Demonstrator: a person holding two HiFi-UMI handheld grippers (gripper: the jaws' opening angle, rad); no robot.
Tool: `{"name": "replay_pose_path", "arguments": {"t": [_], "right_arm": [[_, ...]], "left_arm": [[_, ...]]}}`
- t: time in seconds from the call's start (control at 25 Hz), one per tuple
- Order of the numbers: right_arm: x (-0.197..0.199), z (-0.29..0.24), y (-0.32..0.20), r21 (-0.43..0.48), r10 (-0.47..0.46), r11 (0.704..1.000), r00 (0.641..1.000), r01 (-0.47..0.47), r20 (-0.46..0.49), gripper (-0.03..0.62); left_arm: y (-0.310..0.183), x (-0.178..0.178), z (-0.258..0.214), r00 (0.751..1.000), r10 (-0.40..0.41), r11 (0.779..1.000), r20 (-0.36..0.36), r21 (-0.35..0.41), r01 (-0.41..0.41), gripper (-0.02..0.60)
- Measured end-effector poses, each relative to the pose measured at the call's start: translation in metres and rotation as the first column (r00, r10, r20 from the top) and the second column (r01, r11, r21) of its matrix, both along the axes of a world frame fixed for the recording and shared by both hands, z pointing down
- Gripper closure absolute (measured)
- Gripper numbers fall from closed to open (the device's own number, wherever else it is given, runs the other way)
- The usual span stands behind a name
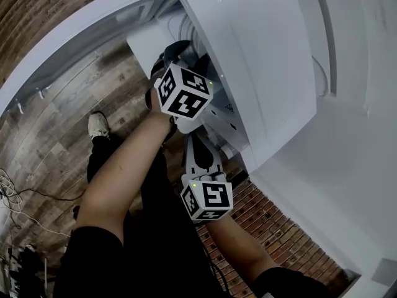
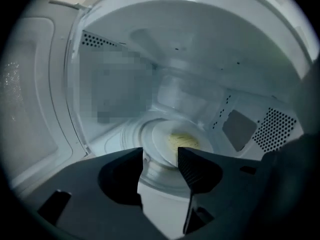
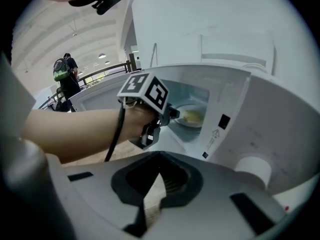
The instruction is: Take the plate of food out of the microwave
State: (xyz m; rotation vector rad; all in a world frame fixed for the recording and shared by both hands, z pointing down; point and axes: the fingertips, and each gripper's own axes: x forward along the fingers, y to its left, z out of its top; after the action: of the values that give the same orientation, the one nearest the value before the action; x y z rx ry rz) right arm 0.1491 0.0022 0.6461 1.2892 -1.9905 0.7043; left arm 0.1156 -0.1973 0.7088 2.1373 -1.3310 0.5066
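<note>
left gripper view: near rim of the plate is partly behind the tips of the left claw, so can't tell if they touch it. food just beyond the claw is a pale yellow blur, kind unclear. microwave door, left of the claw, runs off the pic's edge. head view: that claw's tips are hidden behind its marker cube & the microwave's body. right gripper view: left claw covers the plate's left part. person far beyond it is too small to make out.
</note>
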Motion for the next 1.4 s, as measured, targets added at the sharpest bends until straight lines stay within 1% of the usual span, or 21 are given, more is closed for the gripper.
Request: {"name": "replay_pose_path", "arguments": {"t": [0.08, 0.2, 0.32, 0.4, 0.48, 0.56, 0.68, 0.8, 0.88, 0.92, 0.96, 1.0, 1.04, 1.08, 1.12, 1.2, 1.24, 1.28, 1.32, 1.36, 1.4], "right_arm": [[0.003, 0.001, 0.003, -0.009, -0.007, 1.000, 1.000, 0.007, -0.002, 0.581], [0.007, 0.003, 0.006, -0.014, -0.014, 1.000, 1.000, 0.014, -0.001, 0.581], [0.006, 0.005, 0.006, -0.011, -0.024, 1.000, 1.000, 0.024, -0.001, 0.581], [0.006, 0.007, 0.006, -0.014, -0.019, 1.000, 1.000, 0.019, 0.004, 0.580], [0.005, 0.009, 0.006, -0.017, -0.011, 1.000, 1.000, 0.011, 0.008, 0.580], [0.005, 0.010, 0.006, -0.019, -0.006, 1.000, 1.000, 0.007, 0.012, 0.580], [0.005, 0.011, 0.004, -0.019, -0.004, 1.000, 1.000, 0.005, 0.014, 0.580], [0.009, 0.015, 0.000, -0.026, 0.029, 0.999, 0.999, -0.029, 0.020, 0.581], [0.012, 0.016, -0.003, -0.031, 0.057, 0.998, 0.998, -0.056, 0.023, 0.582], [0.013, 0.017, -0.004, -0.031, 0.064, 0.997, 0.998, -0.063, 0.024, 0.581], [0.013, 0.017, -0.004, -0.031, 0.069, 0.997, 0.997, -0.068, 0.026, 0.581], [0.013, 0.017, -0.004, -0.032, 0.072, 0.997, 0.997, -0.071, 0.029, 0.582], [0.014, 0.016, -0.004, -0.032, 0.075, 0.997, 0.997, -0.074, 0.033, 0.580], [0.014, 0.016, -0.004, -0.034, 0.079, 0.996, 0.996, -0.078, 0.035, 0.580], [0.015, 0.016, -0.003, -0.037, 0.083, 0.996, 0.996, -0.081, 0.036, 0.580], [0.015, 0.017, 0.001, -0.044, 0.085, 0.996, 0.996, -0.083, 0.036, 0.581], [0.014, 0.017, 0.002, -0.048, 0.083, 0.996, 0.996, -0.081, 0.039, 0.581], [0.013, 0.017, 0.003, -0.051, 0.080, 0.996, 0.996, -0.077, 0.044, 0.580], [0.011, 0.016, 0.004, -0.054, 0.076, 0.996, 0.996, -0.074, 0.051, 0.580], [0.010, 0.016, 0.005, -0.055, 0.074, 0.996, 0.996, -0.071, 0.057, 0.581], [0.009, 0.015, 0.006, -0.055, 0.073, 0.996, 0.995, -0.070, 0.061, 0.580]], "left_arm": [[-0.004, 0.002, 0.006, 0.999, -0.005, 1.000, 0.053, 0.008, 0.004, 0.367], [-0.009, 0.007, 0.011, 0.995, -0.006, 0.999, 0.097, 0.034, 0.003, 0.365], [-0.014, 0.014, 0.012, 0.991, 0.014, 0.998, 0.130, 0.060, -0.022, 0.365], [-0.014, 0.016, 0.012, 0.985, 0.025, 0.996, 0.170, 0.078, -0.039, 0.364], [-0.012, 0.013, 0.011, 0.978, 0.034, 0.996, 0.207, 0.073, -0.050, 0.364], [-0.009, 0.006, 0.012, 0.978, 0.029, 0.998, 0.209, 0.049, -0.040, 0.364], [0.000, -0.006, 0.014, 0.988, -0.001, 1.000, 0.154, 0.007, 0.000, 0.364], [0.010, -0.016, 0.018, 0.996, -0.037, 0.999, 0.079, -0.031, 0.039, 0.364], [0.018, -0.022, 0.022, 0.997, -0.079, 0.993, 0.001, -0.088, 0.079, 0.364], [0.022, -0.024, 0.025, 0.993, -0.108, 0.987, -0.050, -0.126, 0.101, 0.364], [0.026, -0.026, 0.027, 0.984, -0.142, 0.978, -0.108, -0.168, 0.123, 0.364], [0.030, -0.026, 0.030, 0.967, -0.182, 0.966, -0.177, -0.216, 0.142, 0.364], [0.035, -0.024, 0.033, 0.941, -0.223, 0.951, -0.256, -0.269, 0.152, 0.364], [0.040, -0.021, 0.035, 0.903, -0.261, 0.935, -0.341, -0.324, 0.148, 0.365], [0.045, -0.017, 0.036, 0.857, -0.294, 0.919, -0.423, -0.373, 0.130, 0.371], [0.052, -0.010, 0.034, 0.751, -0.349, 0.896, -0.560, -0.435, 0.092, 0.449], [0.054, -0.009, 0.032, 0.700, -0.373, 0.890, -0.610, -0.449, 0.082, 0.487], [0.054, -0.009, 0.030, 0.653, -0.393, 0.885, -0.648, -0.458, 0.078, 0.518], [0.055, -0.009, 0.028, 0.613, -0.410, 0.882, -0.676, -0.466, 0.076, 0.549], [0.056, -0.008, 0.027, 0.580, -0.423, 0.878, -0.696, -0.474, 0.072, 0.557], [0.057, -0.009, 0.026, 0.553, -0.433, 0.875, -0.711, -0.480, 0.068, 0.561]]}}
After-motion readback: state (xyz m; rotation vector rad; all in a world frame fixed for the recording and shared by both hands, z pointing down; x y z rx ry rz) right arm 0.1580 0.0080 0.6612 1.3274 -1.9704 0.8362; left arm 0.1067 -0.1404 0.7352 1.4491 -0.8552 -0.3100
